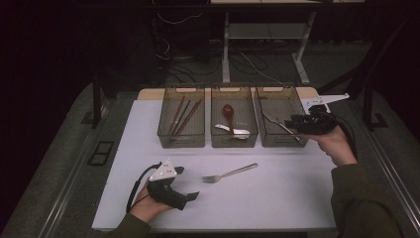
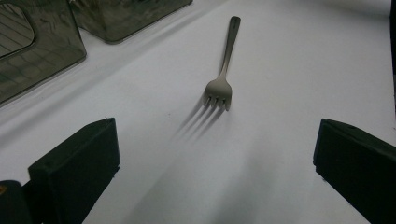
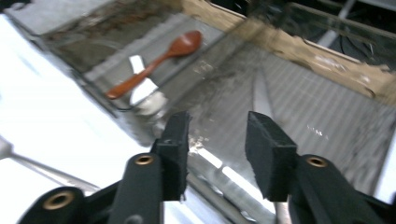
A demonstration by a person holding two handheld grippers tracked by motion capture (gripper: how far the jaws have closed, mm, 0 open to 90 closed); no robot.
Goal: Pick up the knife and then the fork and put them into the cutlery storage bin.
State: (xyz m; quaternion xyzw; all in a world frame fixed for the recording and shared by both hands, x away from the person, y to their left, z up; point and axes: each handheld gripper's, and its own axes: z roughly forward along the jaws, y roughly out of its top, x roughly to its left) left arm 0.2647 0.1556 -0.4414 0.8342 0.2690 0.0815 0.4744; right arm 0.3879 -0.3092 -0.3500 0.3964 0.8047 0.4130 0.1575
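Two claws work this desk [image 1: 277,198], and going left to right the left claw [image 1: 185,182] comes first — low near the front edge, jaws spread wide with nothing between them. In the left gripper view the fork [image 2: 223,60] lies straight ahead of those jaws, tines toward the claw and handle running away toward the bins. From above, the fork [image 1: 229,173] sits just to the right of the left claw, flat on the bare desk, its long axis running left to right with the handle end angled slightly toward the bins. The left hand is clearly the nearer one; I judge a short reach forward would bring the jaws over the fork's neck.

Behind the fork stand three clear bins: the left bin [image 1: 181,139] holds chopsticks [image 1: 181,116], the middle bin [image 1: 234,140] a wooden spoon [image 1: 228,111] and a pale utensil, the right bin [image 1: 282,141] a thin metal piece.

Farthest right, the right claw [image 1: 295,123] hovers at the right bin's rim — jaws partly parted and empty, well apart from the fork.
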